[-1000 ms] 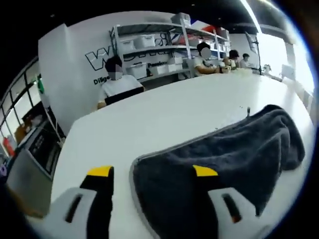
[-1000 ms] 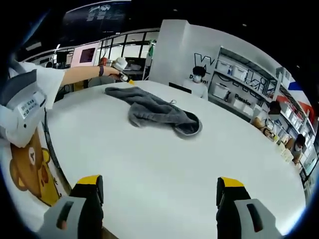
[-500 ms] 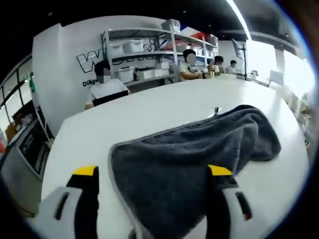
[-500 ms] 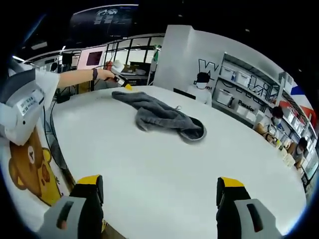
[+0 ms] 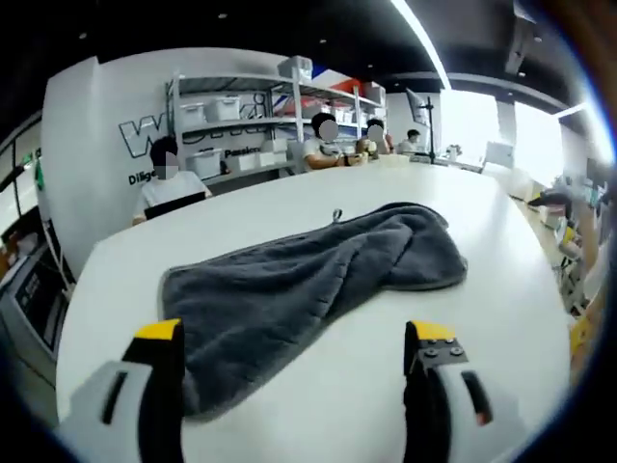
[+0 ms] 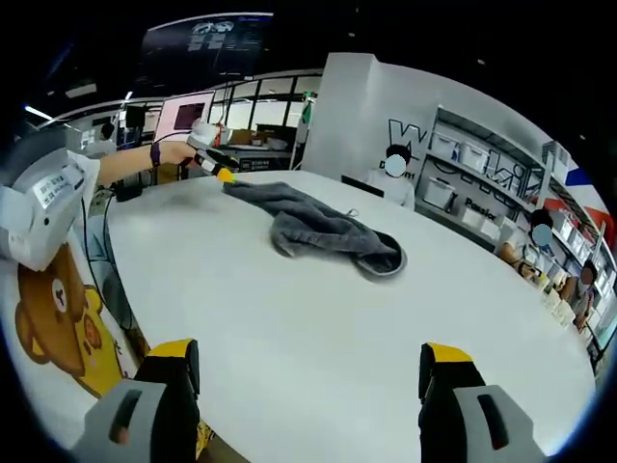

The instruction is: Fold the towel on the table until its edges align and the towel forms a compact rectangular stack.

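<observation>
- The towel (image 5: 308, 280) lies rumpled and unfolded on the white table (image 5: 482, 318), stretched out as a long strip with one end bunched into a rounded lump.
- In the left gripper view, your left gripper (image 5: 294, 342) has its jaws spread wide with nothing between them. The towel's flat near end lies just ahead of the left jaw and partly behind its yellow tip; I can't tell whether they touch.
- From that gripper the towel's long axis runs away from you and to the right, ending at the bunched end (image 5: 424, 246), which carries a small hanging loop (image 5: 336, 214) on its far edge.
- In the right gripper view, your right gripper (image 6: 307, 362) is also wide open and empty, hovering over bare table with the towel (image 6: 323, 231) well apart from it, up ahead.
- That view also shows your left gripper (image 6: 214, 166) at the towel's far-left end, right beside the cloth.
- So the left hand is much the nearer: it is already at one short end, while the right has open table to cross.
- My judgement: no fold is made yet. Bring the right gripper to the bunched end, since the strip needs spreading flat before its edges can be matched.
- Watch the lump: gripped as it lies, it may drag several layers at once.
</observation>
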A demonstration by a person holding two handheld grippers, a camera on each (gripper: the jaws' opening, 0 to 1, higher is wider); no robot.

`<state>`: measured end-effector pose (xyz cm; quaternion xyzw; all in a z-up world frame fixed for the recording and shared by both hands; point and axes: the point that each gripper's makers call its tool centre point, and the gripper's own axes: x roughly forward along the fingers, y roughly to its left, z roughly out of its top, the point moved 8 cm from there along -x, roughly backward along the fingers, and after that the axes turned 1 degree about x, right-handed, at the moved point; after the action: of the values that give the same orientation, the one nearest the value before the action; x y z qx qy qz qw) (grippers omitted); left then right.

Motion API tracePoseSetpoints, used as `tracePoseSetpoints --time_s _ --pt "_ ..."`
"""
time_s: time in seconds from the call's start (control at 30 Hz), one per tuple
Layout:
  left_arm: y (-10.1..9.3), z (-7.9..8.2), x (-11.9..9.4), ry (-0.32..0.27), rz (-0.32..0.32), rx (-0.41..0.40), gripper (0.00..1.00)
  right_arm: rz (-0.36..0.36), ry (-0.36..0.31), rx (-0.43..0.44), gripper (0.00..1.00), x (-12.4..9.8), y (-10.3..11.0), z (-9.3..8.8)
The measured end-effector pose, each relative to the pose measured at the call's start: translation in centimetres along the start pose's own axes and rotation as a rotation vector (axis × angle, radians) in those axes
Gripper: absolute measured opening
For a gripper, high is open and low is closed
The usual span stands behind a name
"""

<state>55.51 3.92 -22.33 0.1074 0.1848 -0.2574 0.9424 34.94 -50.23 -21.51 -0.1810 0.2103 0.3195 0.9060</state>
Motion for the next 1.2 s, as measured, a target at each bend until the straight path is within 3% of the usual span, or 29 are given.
tracePoseSetpoints --time_s 0.17,0.23,0.3,0.37,0.4,0.53,0.7,0.83,1.07,1.2 --pt "-5.1 -1.9 -4.2 -0.029 -0.081 -0.038 0.99 0.007 -0.009 0.006 0.99 0.4 0.1 -0.3" --pt "-6.7 -2.8 -5.6 -0.021 -0.106 -0.097 0.99 0.012 -0.008 0.011 0.99 0.7 0.1 -0.5" --pt "-8.0 -3.6 -6.7 -0.010 -0.126 -0.096 0.99 0.016 -0.005 0.015 0.99 0.9 0.1 -0.6" --pt "-8.7 -4.1 -7.5 0.002 -0.120 -0.079 0.99 0.018 -0.004 0.015 0.99 1.1 0.1 -0.6" --pt "-9.5 -4.8 -8.6 0.050 -0.105 -0.026 0.99 0.019 -0.006 0.011 0.99 1.3 0.2 -0.6" --pt "-11.2 -6.2 -11.0 0.107 -0.069 0.014 0.99 0.028 -0.005 -0.002 0.99 1.8 0.7 -0.7" --pt "-13.0 -7.2 -13.5 0.087 -0.033 -0.020 0.99 0.027 0.013 -0.010 0.98 2.4 0.9 -1.2" --pt "-13.8 -7.3 -14.9 0.036 0.030 -0.046 0.99 0.023 0.019 -0.015 0.99 2.8 0.9 -1.7" --pt "-15.4 -8.1 -15.5 0.044 0.050 -0.041 0.99 0.031 -0.010 0.012 0.99 3.4 0.7 -1.9" --pt "-15.7 -8.4 -15.2 0.045 0.039 -0.041 0.99 0.056 0.010 0.020 0.99 4.4 0.5 -1.8"
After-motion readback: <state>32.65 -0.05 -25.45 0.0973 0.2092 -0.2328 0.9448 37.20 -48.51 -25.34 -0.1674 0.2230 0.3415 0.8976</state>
